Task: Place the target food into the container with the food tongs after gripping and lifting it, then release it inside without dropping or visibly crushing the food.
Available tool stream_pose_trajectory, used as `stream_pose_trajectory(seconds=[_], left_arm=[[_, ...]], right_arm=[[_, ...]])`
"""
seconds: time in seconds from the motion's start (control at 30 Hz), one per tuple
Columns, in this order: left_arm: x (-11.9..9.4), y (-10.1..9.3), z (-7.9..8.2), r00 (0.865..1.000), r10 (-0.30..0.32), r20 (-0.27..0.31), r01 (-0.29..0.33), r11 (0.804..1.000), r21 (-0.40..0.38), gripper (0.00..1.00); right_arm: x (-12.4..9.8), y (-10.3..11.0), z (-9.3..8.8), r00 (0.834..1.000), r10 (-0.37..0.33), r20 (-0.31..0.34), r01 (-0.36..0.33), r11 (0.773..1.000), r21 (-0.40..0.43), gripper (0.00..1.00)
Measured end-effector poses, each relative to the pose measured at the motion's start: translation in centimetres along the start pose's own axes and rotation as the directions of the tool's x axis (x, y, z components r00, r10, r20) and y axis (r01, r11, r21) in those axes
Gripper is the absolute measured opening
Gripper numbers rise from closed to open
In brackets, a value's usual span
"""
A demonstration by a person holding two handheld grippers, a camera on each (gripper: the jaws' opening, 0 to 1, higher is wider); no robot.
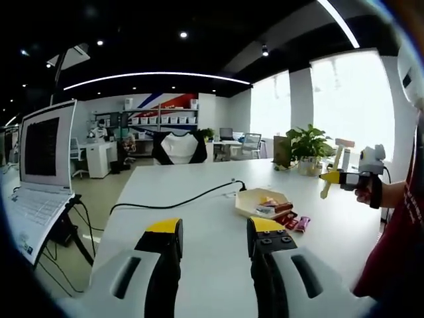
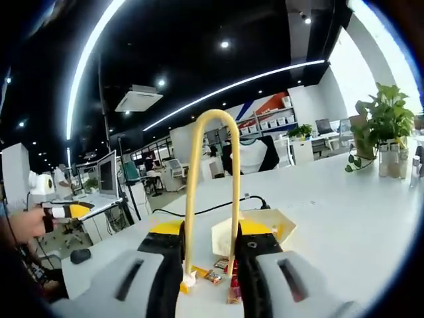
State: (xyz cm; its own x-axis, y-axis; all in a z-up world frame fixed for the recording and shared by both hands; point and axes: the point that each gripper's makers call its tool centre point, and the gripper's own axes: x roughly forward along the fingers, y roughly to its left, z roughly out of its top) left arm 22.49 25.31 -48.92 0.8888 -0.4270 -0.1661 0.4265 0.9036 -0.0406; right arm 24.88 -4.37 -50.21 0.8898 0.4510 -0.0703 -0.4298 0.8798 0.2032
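In the left gripper view my left gripper (image 1: 214, 228) is open above the white table (image 1: 199, 218), nothing between its yellow-tipped jaws. Ahead to the right stands a cream angular container (image 1: 255, 202) holding wrapped snacks; more wrapped snacks (image 1: 291, 221) lie by its near side. A hand at far right holds my right gripper (image 1: 348, 177) with the yellow food tongs (image 1: 329, 180) in it. In the right gripper view my right gripper (image 2: 211, 242) is shut on the looped yellow tongs (image 2: 194, 179). Their tips sit low over small wrapped snacks (image 2: 215, 275), in front of the container (image 2: 265, 228). The left gripper (image 2: 69, 211) appears at far left.
An open laptop (image 1: 40, 172) stands on a stand off the table's left side. A black cable (image 1: 179, 199) runs across the table toward the container. A potted plant (image 1: 308, 147) stands at the far right of the table. Office chairs and shelves lie beyond.
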Motion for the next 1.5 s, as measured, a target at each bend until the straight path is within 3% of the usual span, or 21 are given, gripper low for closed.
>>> stream_pose_trajectory(seconds=[0.3, 0.4, 0.47, 0.77, 0.83, 0.93, 1.07, 1.17, 1.27, 1.5], left_arm=[[-0.1, -0.2, -0.3, 1.0, -0.007, -0.012, 0.007, 1.0, 0.017, 0.41], [-0.7, 0.1, -0.3, 1.0, 0.01, -0.012, -0.01, 1.0, 0.016, 0.41], [-1.4, 0.3, -0.4, 1.0, 0.025, -0.01, -0.025, 1.0, 0.014, 0.41], [-4.5, 2.1, -1.6, 0.994, 0.1, -0.044, -0.1, 0.995, 0.004, 0.41], [-5.1, 2.5, -1.7, 0.992, 0.115, -0.049, -0.115, 0.993, 0.006, 0.41], [-5.6, 2.8, -1.8, 0.99, 0.127, -0.056, -0.127, 0.992, 0.004, 0.41], [-5.9, 2.9, -2.0, 0.988, 0.132, -0.074, -0.132, 0.991, 0.011, 0.41], [-5.9, 2.8, -2.1, 0.988, 0.131, -0.083, -0.129, 0.991, 0.021, 0.41], [-5.8, 2.7, -2.2, 0.988, 0.126, -0.091, -0.124, 0.992, 0.024, 0.41], [-5.5, 2.2, -2.1, 0.986, 0.117, -0.117, -0.108, 0.991, 0.075, 0.41]], right_arm=[[-0.2, 0.4, -1.6, 0.999, -0.001, -0.041, 0.0, 1.0, -0.013, 0.26], [0.6, 0.8, -1.9, 0.999, -0.007, -0.049, 0.005, 0.999, -0.044, 0.26], [1.3, 1.8, -2.2, 0.998, 0.031, -0.057, -0.032, 0.999, -0.022, 0.26], [5.2, 5.6, -4.0, 0.989, 0.117, -0.086, -0.126, 0.987, -0.102, 0.25], [6.1, 6.3, -4.5, 0.988, 0.134, -0.08, -0.141, 0.986, -0.086, 0.24], [7.5, 6.1, -5.4, 0.992, 0.096, -0.086, -0.103, 0.992, -0.079, 0.24], [9.0, 5.0, -6.3, 0.995, 0.001, -0.099, 0.007, 0.996, 0.084, 0.25], [9.6, 4.6, -6.2, 0.996, -0.034, -0.08, 0.039, 0.997, 0.064, 0.25], [10.1, 4.5, -7.3, 0.993, -0.062, -0.097, 0.071, 0.994, 0.083, 0.25], [10.7, 4.4, -9.8, 0.987, -0.103, -0.126, 0.109, 0.993, 0.041, 0.26]])
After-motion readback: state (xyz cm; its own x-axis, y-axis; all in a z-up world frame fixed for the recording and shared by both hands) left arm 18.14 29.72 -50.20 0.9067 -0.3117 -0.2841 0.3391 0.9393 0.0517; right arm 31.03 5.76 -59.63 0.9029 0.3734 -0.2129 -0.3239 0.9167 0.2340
